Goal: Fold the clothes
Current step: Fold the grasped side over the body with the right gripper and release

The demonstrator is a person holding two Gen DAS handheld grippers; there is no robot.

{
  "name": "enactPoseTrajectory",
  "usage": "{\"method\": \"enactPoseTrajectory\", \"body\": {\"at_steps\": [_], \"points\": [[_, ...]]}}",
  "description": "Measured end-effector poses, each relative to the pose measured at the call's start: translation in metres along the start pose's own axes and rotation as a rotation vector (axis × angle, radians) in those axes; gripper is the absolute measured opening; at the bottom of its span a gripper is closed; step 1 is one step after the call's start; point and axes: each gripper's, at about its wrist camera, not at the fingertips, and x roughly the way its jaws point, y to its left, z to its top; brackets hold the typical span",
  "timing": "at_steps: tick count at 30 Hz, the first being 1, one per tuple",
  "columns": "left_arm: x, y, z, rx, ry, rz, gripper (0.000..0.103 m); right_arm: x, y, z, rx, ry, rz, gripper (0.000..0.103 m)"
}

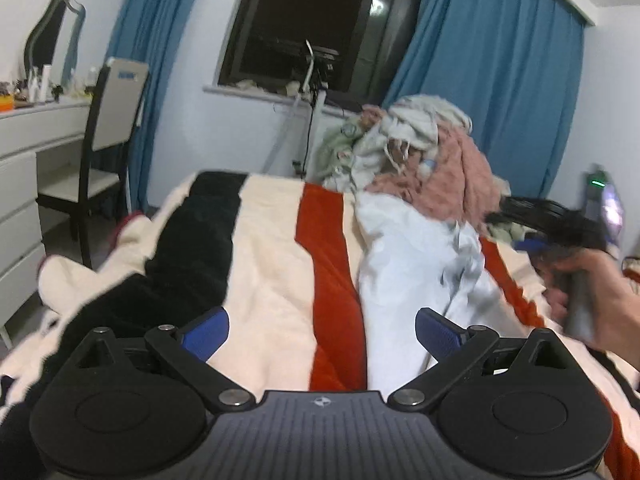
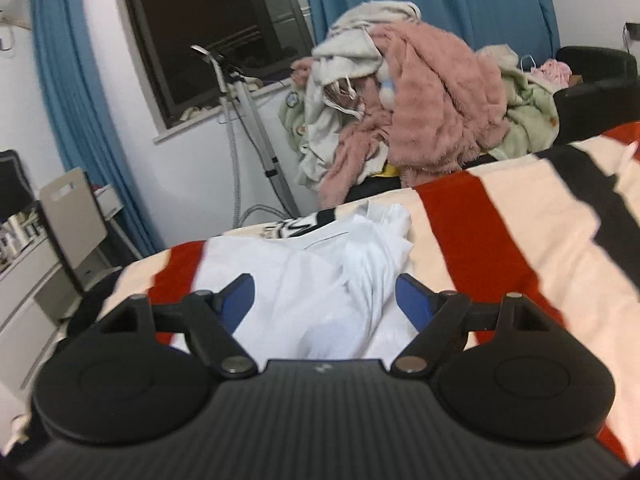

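Note:
A crumpled white garment (image 1: 416,256) lies on the striped bed blanket (image 1: 272,264). My left gripper (image 1: 322,332) is open and empty, hovering above the blanket just left of the garment's near end. My right gripper (image 2: 325,302) is open and empty, right above the white garment (image 2: 320,264), its blue pads (image 2: 414,302) on either side of the bunched cloth. The right gripper and the hand holding it also show at the right edge of the left wrist view (image 1: 576,240).
A heap of pink, white and green clothes (image 2: 412,108) is piled beyond the bed's far edge. A garment steamer stand (image 2: 244,120) stands by the window. A white dresser (image 1: 24,168) and chair (image 1: 104,148) stand at the left. A black armchair (image 2: 596,76) is at the right.

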Motion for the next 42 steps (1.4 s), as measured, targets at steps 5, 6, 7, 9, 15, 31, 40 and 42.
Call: {"method": "enactPoseTrajectory", "body": {"at_steps": [5,6,7,9,15,31,40,42], "points": [[-0.033,0.008,0.008,-0.045,-0.012,-0.060,0.100,-0.086,0.012,0.000,-0.037,-0.026,0.025,0.079],[-0.039,0.008,0.009,-0.052,-0.002,-0.071,0.100,-0.111,0.012,-0.006,-0.038,-0.036,0.030,0.079],[-0.044,0.007,0.009,-0.061,0.018,-0.085,0.100,-0.137,0.011,-0.013,-0.036,-0.045,0.034,0.079],[-0.052,0.008,0.007,-0.085,0.065,-0.124,0.100,-0.183,0.009,-0.028,-0.025,-0.064,0.045,0.079],[-0.054,0.019,-0.009,-0.154,0.283,-0.108,0.095,-0.248,-0.019,-0.096,0.088,0.040,0.071,0.079],[-0.039,0.002,-0.044,-0.049,0.662,0.027,0.011,-0.249,-0.014,-0.115,0.092,0.143,0.075,0.080],[-0.133,-0.079,-0.028,0.273,0.370,-0.145,0.004,-0.244,-0.019,-0.116,0.128,0.177,0.106,0.080],[-0.147,-0.096,-0.029,0.326,0.336,-0.191,0.004,-0.242,-0.020,-0.117,0.153,0.199,0.120,0.080]]}}
